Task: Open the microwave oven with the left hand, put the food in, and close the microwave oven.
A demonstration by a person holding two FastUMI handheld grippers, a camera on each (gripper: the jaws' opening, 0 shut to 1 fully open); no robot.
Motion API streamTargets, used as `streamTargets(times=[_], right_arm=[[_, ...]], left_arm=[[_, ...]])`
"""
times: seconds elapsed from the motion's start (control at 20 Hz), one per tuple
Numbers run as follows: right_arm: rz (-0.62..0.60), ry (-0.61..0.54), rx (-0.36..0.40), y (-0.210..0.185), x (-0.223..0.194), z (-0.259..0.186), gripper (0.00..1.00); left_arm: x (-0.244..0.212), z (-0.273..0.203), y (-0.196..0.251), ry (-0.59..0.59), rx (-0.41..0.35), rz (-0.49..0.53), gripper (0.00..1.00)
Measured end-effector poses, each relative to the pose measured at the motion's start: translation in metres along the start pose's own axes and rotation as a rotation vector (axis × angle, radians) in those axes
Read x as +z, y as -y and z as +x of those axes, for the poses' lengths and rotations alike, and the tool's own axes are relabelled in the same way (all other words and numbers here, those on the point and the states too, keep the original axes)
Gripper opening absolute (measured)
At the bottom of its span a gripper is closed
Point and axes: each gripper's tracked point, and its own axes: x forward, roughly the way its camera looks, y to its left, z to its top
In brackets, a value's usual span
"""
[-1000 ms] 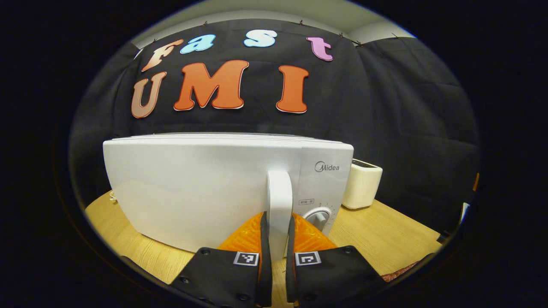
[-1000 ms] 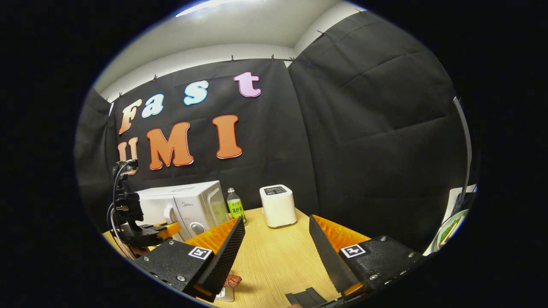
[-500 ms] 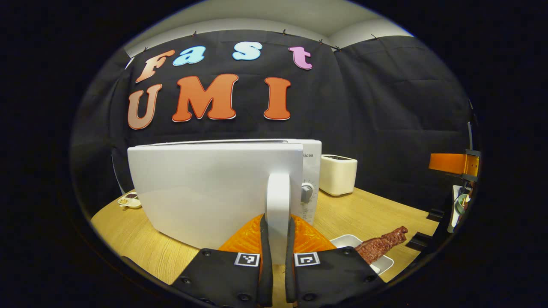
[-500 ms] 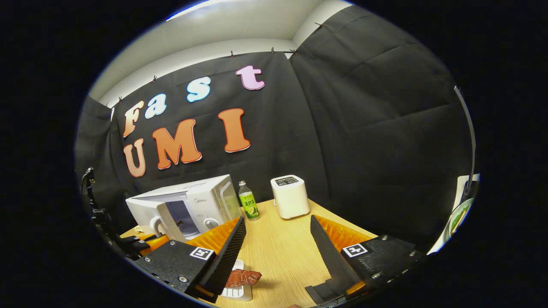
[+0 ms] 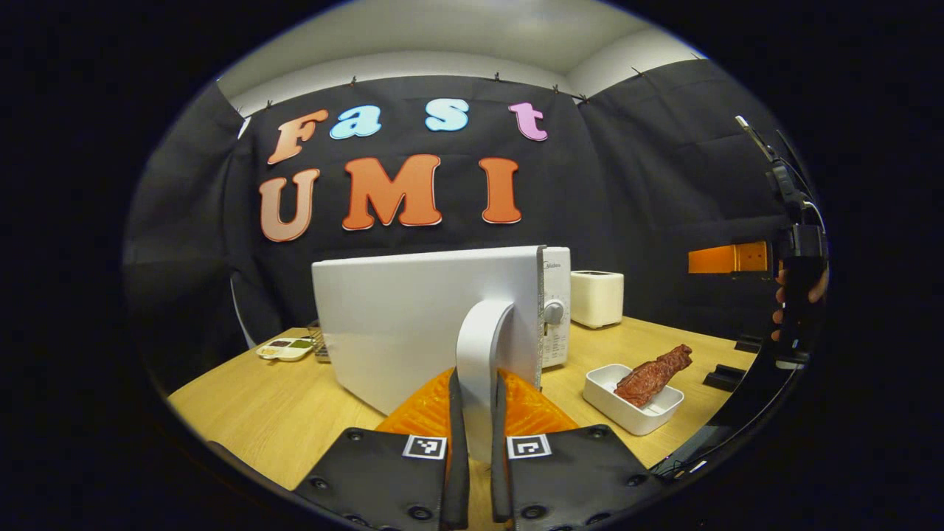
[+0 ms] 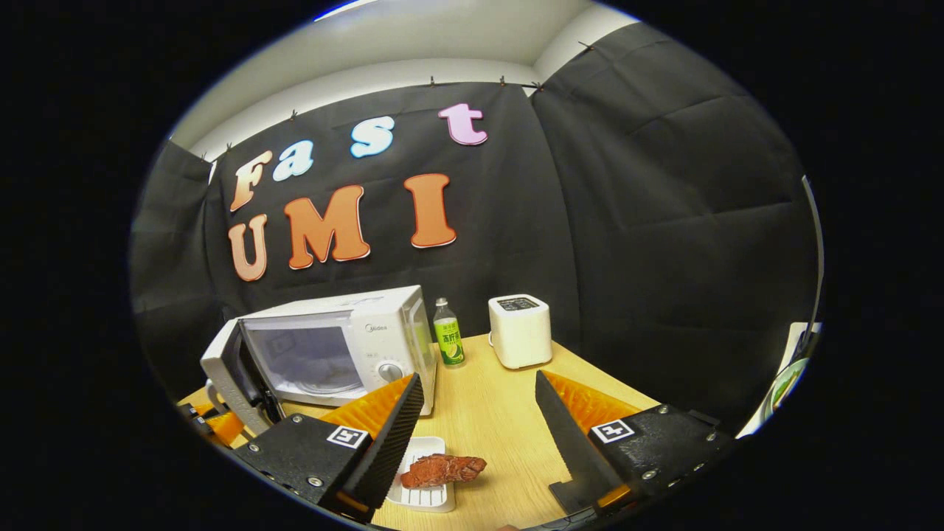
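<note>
The white microwave (image 6: 372,328) stands on the wooden table (image 6: 490,431) with its door (image 5: 420,317) swung wide open, so its cavity (image 6: 302,359) shows in the right gripper view. My left gripper (image 5: 476,374) is shut on the door's white handle (image 5: 481,335), and shows low at the left edge (image 6: 214,426) in the right gripper view. A reddish piece of meat (image 6: 444,470) lies across a small white tray (image 6: 424,495) in front of the microwave; meat (image 5: 653,371) and tray (image 5: 627,408) also show in the left gripper view. My right gripper (image 6: 478,380) hangs open above the table, just behind the tray.
A white toaster (image 6: 521,330) and a green bottle (image 6: 448,341) stand right of the microwave near the cloth wall. A small divided sauce dish (image 5: 285,348) sits at the table's far left. A hand (image 5: 800,295) holds the right gripper (image 5: 734,259) at the right.
The left gripper has pulled the door from nearly closed to wide open, still holding the handle. The right gripper view has dropped so the tray with the meat came fully into sight.
</note>
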Motion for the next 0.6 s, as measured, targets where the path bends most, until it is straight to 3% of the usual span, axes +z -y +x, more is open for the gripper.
streamTargets(times=[0.5, 0.6], right_arm=[[-0.054, -0.033, 0.020, -0.031, -0.011, 0.008, 0.94], [-0.067, -0.047, 0.019, -0.035, -0.016, 0.011, 0.94]], left_arm=[[-0.010, -0.068, -0.125, -0.020, 0.239, -0.015, 0.16], [-0.010, -0.073, -0.139, -0.028, 0.227, -0.069, 0.14]])
